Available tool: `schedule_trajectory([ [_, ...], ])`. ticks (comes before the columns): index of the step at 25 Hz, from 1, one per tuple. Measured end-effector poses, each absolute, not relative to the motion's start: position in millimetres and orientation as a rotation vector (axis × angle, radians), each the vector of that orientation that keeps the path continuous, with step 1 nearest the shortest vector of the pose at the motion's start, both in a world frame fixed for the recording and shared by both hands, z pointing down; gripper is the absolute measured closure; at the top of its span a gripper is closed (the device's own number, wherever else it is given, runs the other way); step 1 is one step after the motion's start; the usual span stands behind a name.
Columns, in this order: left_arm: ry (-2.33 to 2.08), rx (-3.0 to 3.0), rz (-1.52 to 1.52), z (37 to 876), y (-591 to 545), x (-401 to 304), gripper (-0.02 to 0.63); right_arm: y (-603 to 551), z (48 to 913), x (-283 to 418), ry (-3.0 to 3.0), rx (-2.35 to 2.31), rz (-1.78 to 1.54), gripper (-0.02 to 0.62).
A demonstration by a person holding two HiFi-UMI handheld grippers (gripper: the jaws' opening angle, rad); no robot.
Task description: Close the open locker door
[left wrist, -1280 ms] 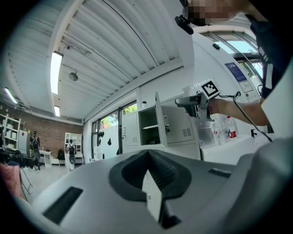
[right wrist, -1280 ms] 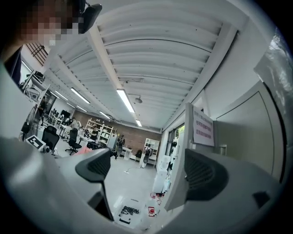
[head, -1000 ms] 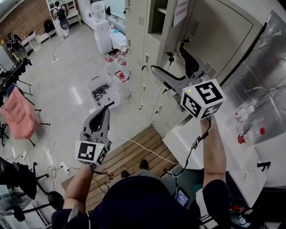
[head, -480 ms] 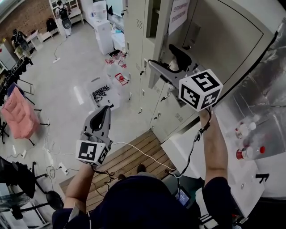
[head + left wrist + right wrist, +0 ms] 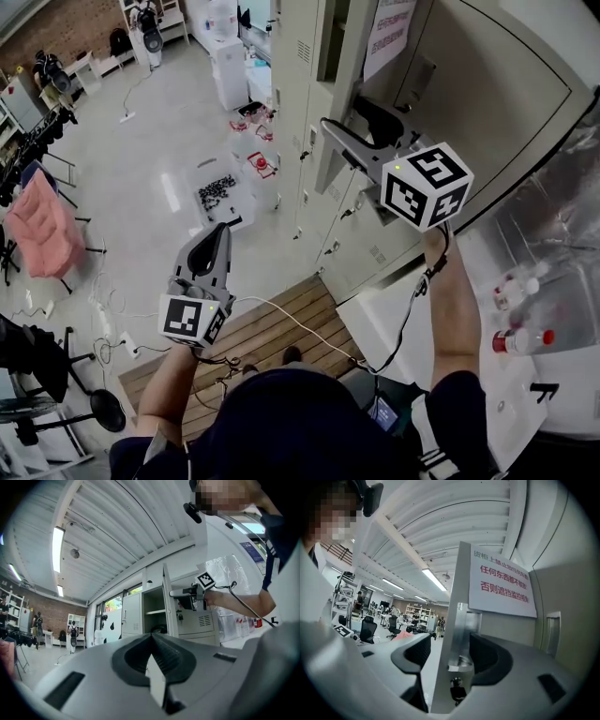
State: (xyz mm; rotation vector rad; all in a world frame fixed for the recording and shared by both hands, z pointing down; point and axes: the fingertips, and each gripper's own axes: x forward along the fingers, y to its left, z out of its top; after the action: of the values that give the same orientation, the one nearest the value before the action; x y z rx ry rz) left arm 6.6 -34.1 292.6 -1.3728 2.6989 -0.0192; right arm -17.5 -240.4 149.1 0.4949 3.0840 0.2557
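the right gripper (image 5: pixel 343 112) (image 5: pixel 451 651) has its jaws about half apart and closing. the free edge of the open locker door (image 5: pixel 349 75) (image 5: pixel 506 623) stands between them, with one pad clear of it. the left gripper (image 5: pixel 222 231) (image 5: pixel 152 654) is well apart from the door, its jaws together and empty.

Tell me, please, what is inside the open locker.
Inside the locker, the left gripper view shows one shelf and a dark shape below it, too unclear to name. The left gripper itself covers the lower part.
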Motion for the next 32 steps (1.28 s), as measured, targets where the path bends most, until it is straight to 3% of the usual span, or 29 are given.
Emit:
schedule_trajectory([
  [4,2.712,-1.361,-0.028,295,-31,7,0.603,-240,150,-20,3.093,0.514,0.274,0.374],
  [15,2.723,-1.380,-0.036,302,-12,-9,0.603,-237,154,-37,3.134,0.267,0.418,0.402],
  [18,2.719,-1.380,-0.038,301,-8,-16,0.603,-232,155,-43,3.138,0.262,0.414,0.443],
  [32,2.717,-1.384,-0.034,301,1,-22,0.603,-232,154,-43,3.162,0.289,0.252,0.469],
])
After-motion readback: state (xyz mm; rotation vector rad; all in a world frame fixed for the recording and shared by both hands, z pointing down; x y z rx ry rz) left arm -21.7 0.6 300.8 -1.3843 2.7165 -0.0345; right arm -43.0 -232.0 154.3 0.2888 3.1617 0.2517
